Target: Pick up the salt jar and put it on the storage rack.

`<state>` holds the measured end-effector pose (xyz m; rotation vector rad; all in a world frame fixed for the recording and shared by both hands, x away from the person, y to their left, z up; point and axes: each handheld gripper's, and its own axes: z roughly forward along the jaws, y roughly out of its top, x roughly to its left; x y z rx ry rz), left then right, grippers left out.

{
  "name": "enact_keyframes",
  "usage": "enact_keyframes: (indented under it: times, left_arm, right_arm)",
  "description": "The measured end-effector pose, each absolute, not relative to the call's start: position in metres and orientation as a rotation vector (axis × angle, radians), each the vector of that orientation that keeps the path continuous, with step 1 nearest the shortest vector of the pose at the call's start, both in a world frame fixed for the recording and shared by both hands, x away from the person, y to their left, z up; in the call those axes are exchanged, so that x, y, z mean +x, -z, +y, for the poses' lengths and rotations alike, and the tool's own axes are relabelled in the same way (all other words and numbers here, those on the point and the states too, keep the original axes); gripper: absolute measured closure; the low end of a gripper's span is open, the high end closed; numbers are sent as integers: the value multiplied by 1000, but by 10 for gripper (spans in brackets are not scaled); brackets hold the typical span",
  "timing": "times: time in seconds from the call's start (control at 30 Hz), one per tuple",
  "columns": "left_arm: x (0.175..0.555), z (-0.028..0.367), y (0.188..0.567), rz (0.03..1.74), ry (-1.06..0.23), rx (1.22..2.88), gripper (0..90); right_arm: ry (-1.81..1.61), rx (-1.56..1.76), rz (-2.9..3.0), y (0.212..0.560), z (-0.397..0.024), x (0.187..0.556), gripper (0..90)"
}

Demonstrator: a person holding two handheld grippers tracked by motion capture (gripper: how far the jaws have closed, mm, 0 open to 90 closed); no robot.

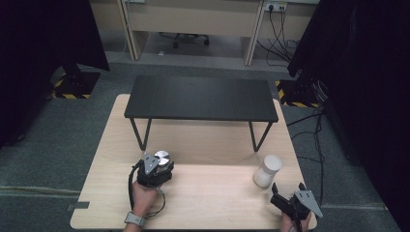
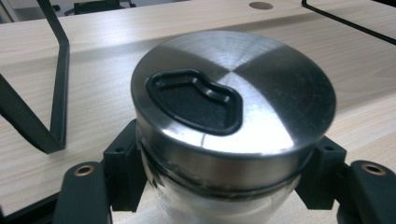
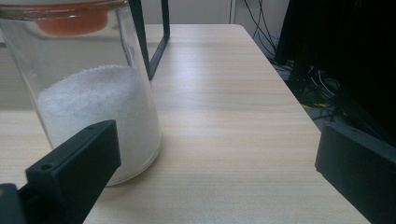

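A: What is being shown around the pale wooden table [image 1: 212,193]?

B: Grey carpet, desks behind, and a low black metal-legged shelf [image 1: 200,98] being carried on the tabletop.

A: And the tools?

B: The round steel-lidded jar [image 2: 231,100] is being clamped by the left gripper [image 1: 153,173] near the table's front left. Its black inlay is being revealed up close. The right gripper [image 1: 289,194] is being held wide, just short of the glass jar of white grains [image 3: 95,100].

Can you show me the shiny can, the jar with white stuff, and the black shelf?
Can [image 2: 233,88], left gripper view, on its steel lid.
Jar [image 3: 93,107], right gripper view, on its glass side.
Shelf [image 1: 200,96], high view, on its top.
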<state>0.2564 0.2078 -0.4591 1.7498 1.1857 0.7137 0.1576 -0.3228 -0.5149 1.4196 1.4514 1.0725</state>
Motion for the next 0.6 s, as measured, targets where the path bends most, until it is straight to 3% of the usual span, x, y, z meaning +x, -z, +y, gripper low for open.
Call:
enact_keyframes:
  times: [0.6]
  left_arm:
    - [254, 219, 418, 1229, -701, 1715, 312]
  right_arm:
    - [-1086, 1416, 1448, 516, -325, 157, 3]
